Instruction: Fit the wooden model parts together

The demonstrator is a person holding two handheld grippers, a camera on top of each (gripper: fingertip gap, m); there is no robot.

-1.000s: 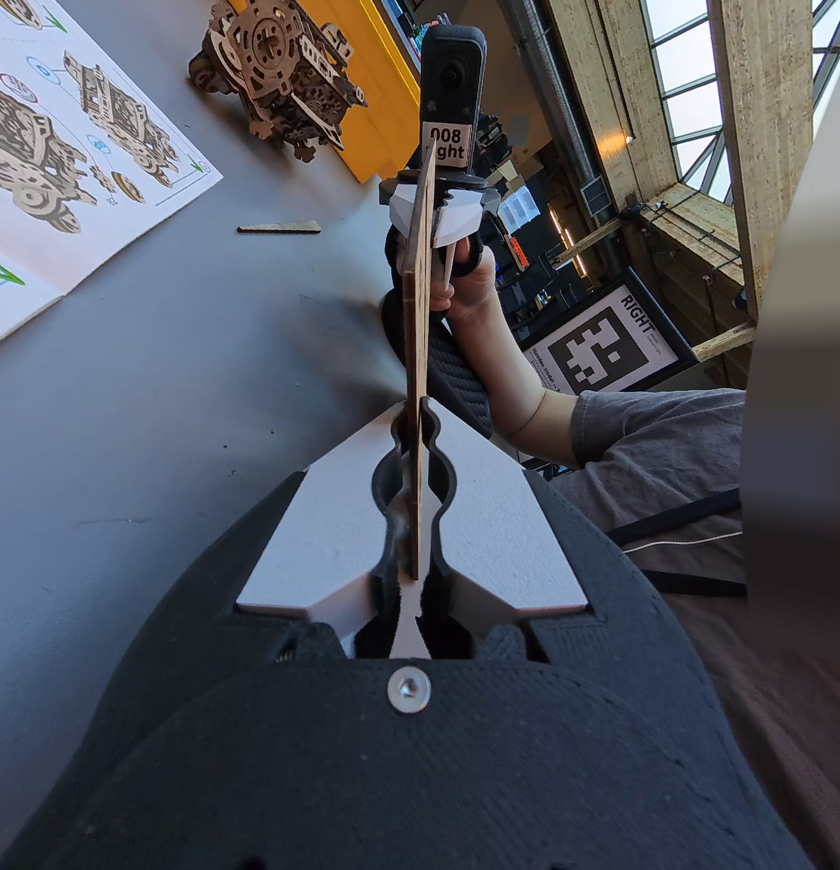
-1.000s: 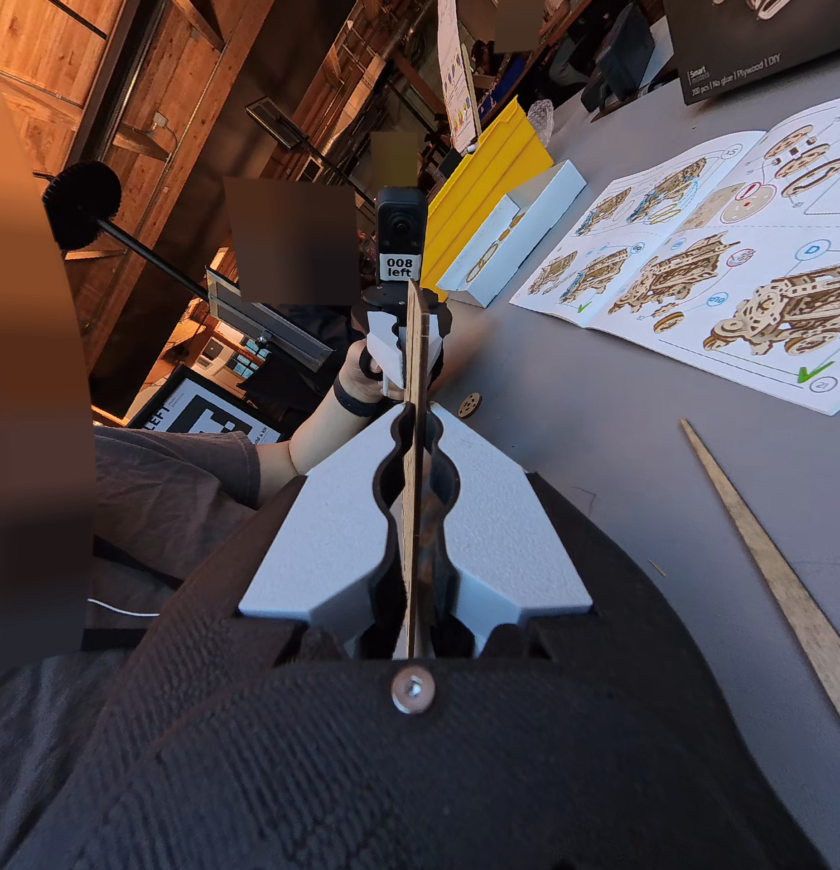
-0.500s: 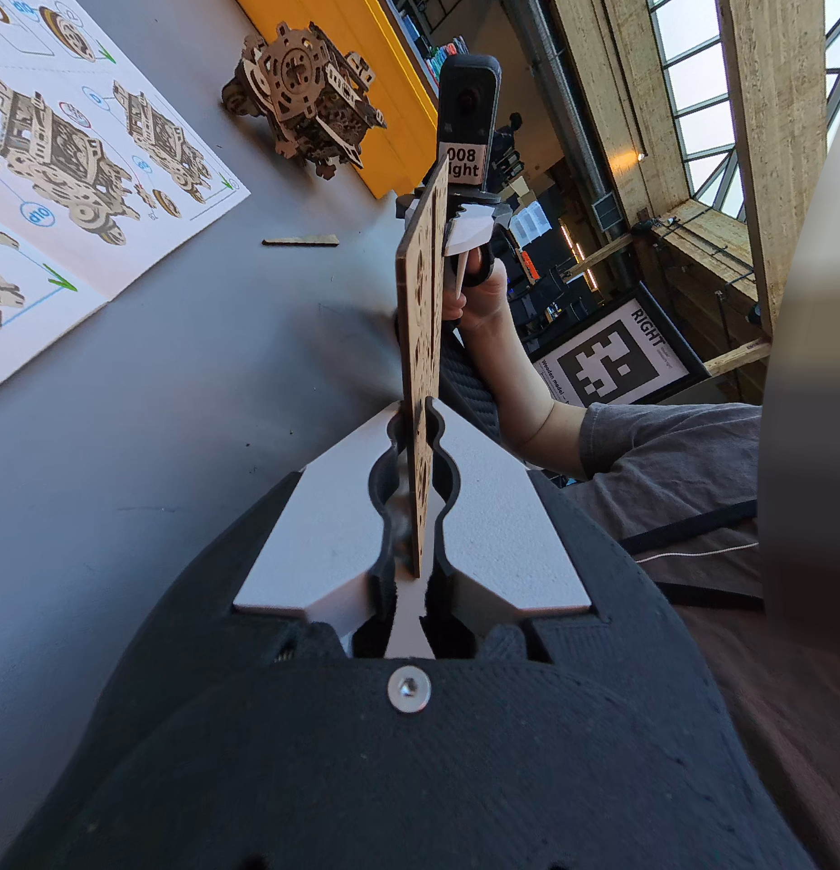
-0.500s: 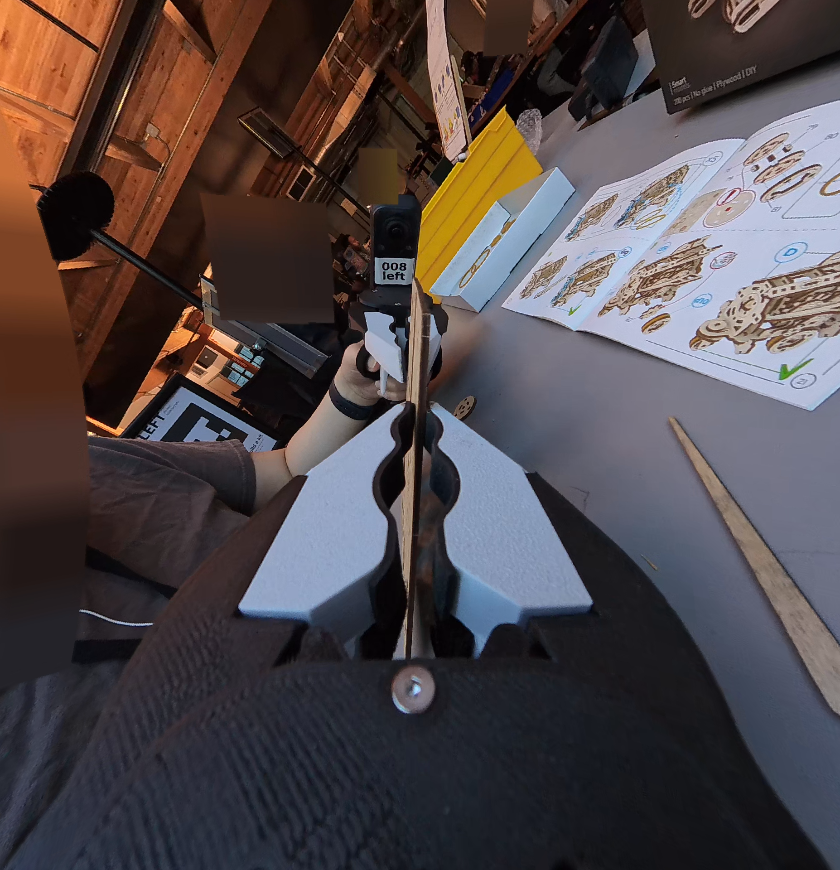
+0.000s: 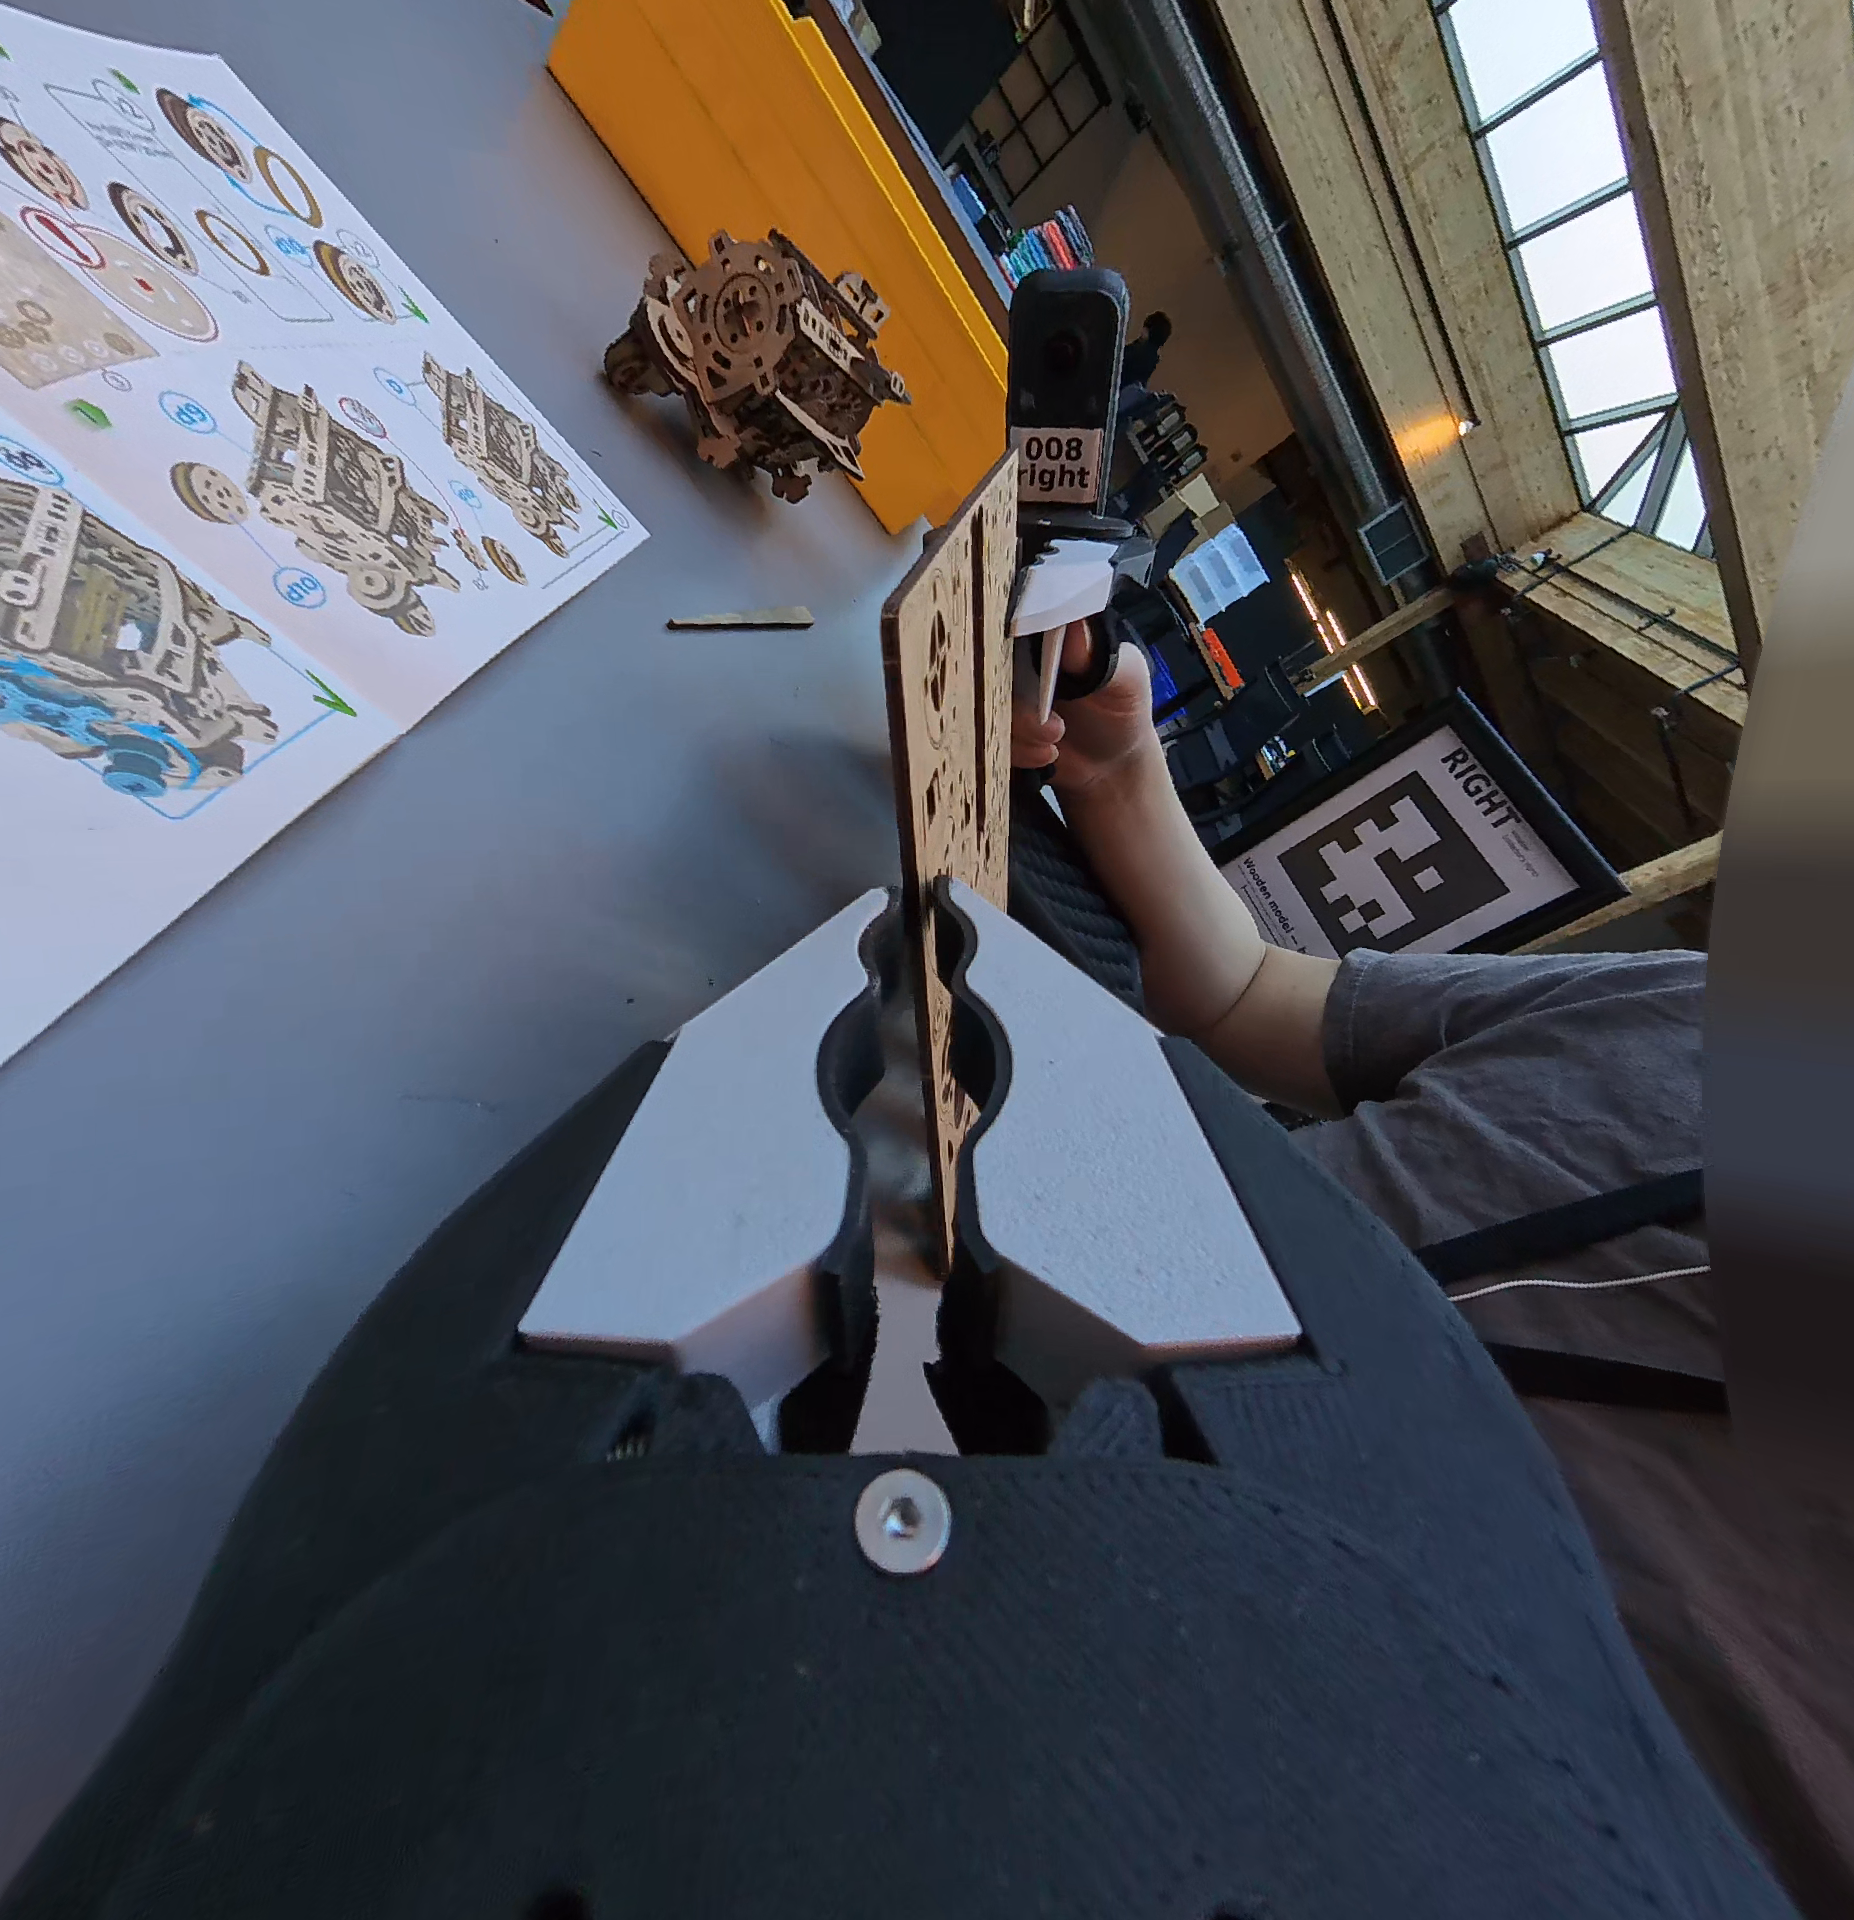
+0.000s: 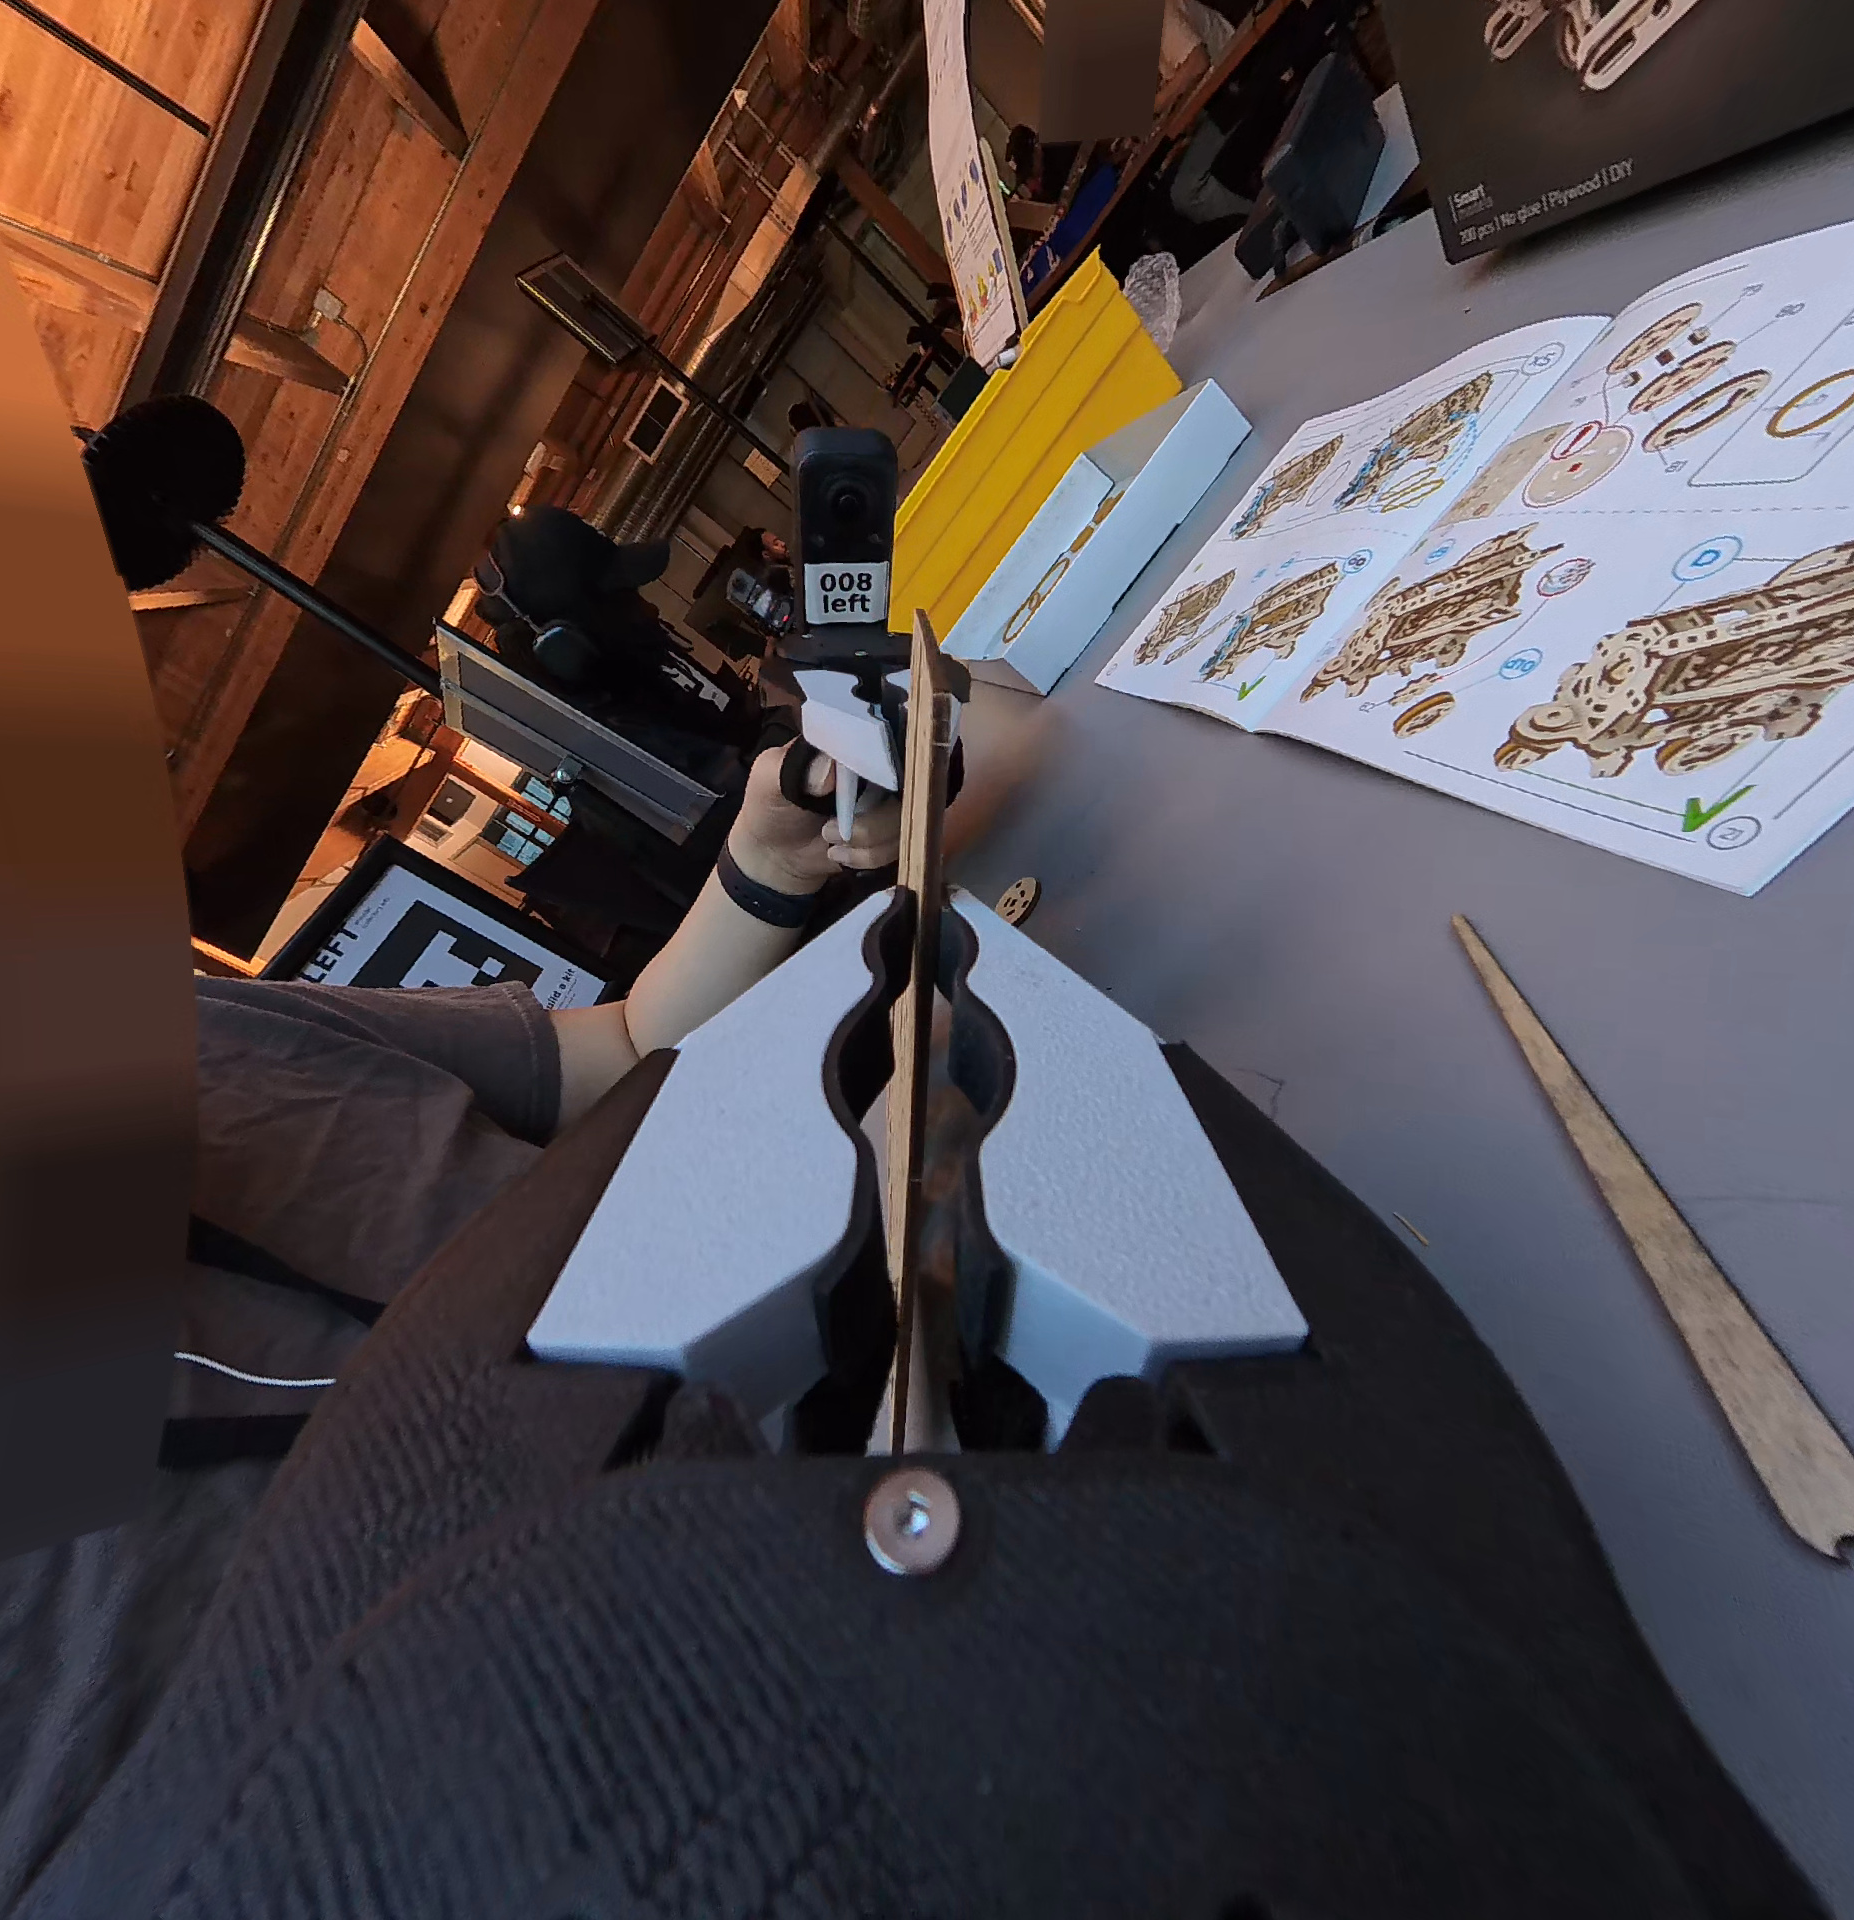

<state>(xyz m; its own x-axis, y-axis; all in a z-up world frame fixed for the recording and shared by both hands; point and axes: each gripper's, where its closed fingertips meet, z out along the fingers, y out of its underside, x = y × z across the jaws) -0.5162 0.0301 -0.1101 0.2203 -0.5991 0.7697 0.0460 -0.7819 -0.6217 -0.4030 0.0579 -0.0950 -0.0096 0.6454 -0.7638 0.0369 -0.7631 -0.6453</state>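
Plywood sheet (image 5: 949,717) now swung face-on, far claw (image 5: 1042,603) half hidden.

Thin plywood sheet (image 5: 949,727) above matt grey table (image 5: 435,987)

Wooden sheet (image 5: 949,727) spans between left gripper (image 5: 915,904) and right gripper (image 6: 918,914), one end in each, above the desk (image 5: 435,935). Instruction booklet (image 5: 175,468) lies open on desk; assembled model (image 5: 757,364) beyond it, before the bin (image 5: 757,187). Loose strip (image 6: 1650,1236) lies beside right gripper.
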